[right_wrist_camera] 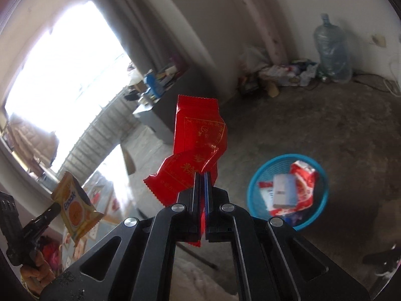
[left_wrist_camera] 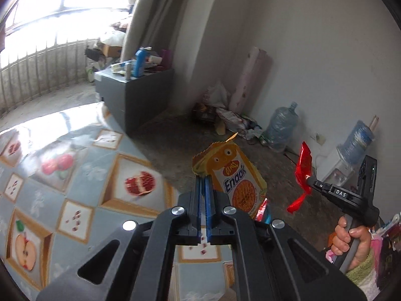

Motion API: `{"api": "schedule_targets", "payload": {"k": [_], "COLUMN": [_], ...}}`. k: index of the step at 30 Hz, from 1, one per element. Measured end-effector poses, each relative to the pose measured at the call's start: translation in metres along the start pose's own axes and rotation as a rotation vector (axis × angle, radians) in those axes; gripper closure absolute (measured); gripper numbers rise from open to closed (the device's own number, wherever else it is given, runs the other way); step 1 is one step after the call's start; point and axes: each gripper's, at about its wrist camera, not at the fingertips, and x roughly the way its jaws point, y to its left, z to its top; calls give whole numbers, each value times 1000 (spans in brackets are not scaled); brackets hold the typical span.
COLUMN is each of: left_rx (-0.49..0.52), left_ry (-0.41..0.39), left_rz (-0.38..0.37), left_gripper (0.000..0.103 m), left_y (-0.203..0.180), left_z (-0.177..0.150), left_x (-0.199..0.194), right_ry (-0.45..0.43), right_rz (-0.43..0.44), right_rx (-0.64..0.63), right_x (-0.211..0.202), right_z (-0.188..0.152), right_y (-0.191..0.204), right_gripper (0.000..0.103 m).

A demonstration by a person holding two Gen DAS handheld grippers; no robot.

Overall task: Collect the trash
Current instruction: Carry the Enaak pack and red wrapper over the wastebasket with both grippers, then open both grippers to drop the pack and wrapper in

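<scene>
My left gripper (left_wrist_camera: pixel 203 178) is shut on a yellow Enaak snack wrapper (left_wrist_camera: pixel 233 175) and holds it in the air past the table edge; it also shows in the right wrist view (right_wrist_camera: pixel 75 207). My right gripper (right_wrist_camera: pixel 202 174) is shut on a red wrapper (right_wrist_camera: pixel 198 145), also in the air; it shows in the left wrist view (left_wrist_camera: pixel 303 173) to the right of the yellow one. A blue basket (right_wrist_camera: pixel 253 183) on the floor, below and right of the red wrapper, holds several wrappers.
A table with a fruit-print cloth (left_wrist_camera: pixel 75 175) lies at the left. A grey cabinet (left_wrist_camera: pixel 135 95) with bottles stands by the curtain. Bags and litter (left_wrist_camera: pixel 225 118) and a large water bottle (left_wrist_camera: pixel 280 128) sit along the wall. A cat (right_wrist_camera: pixel 383 263) is at the right on the floor.
</scene>
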Motion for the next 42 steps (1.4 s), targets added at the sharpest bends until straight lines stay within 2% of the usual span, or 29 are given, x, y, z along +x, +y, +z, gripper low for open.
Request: {"api": "schedule_targets", "payload": {"k": [3,7,12,16,19,20,21,22,26,30,34,40,42], "left_rx": [26,41,8,29,41,43,40,31,2,39,29,52,63], "left_ry": [106,252,418,498,582,625,662,681,689,654,609,498,430], "left_rz": [-71,-106,-98,-61,-46,-42,-33,-26,-40,-58,-84,-111,-122], "left_gripper": [101,101,101,100,97,89,84,79,77,76,75,70,63], "left_y": [-33,-69,-94,-112,-123,-126,-128,-130,-129,-127,-130,-129,-125], "left_z": [12,18,16,8,-7,-13,-19,-25,-32,-29,-20,7,18], "left_x": [60,147,253,318,363,377,388,394,398,387,373,313,278], "right_ry": [4,53,145,190,227,250,280,298,283,242,205,124,87], "right_rz": [-69,-137,-165,-164,-164,-171,-174,-183,-206,-211,-227,-254,-248], "right_rx": [56,122,205,284,356,381,406,429,475,464,446,337,269], "right_x": [13,45,94,129,160,168,178,185,183,167,155,125,107], "right_z": [1,-2,-10,-8,-9,-10,-12,-13,-19,-22,-18,-2,4], "right_y": [-32,-72,-111,-140,-162,-168,-176,-182,-194,-193,-191,-165,-141], "right_gripper": [103,103,102,102,92,87,74,72,68,65,63,61,56]}}
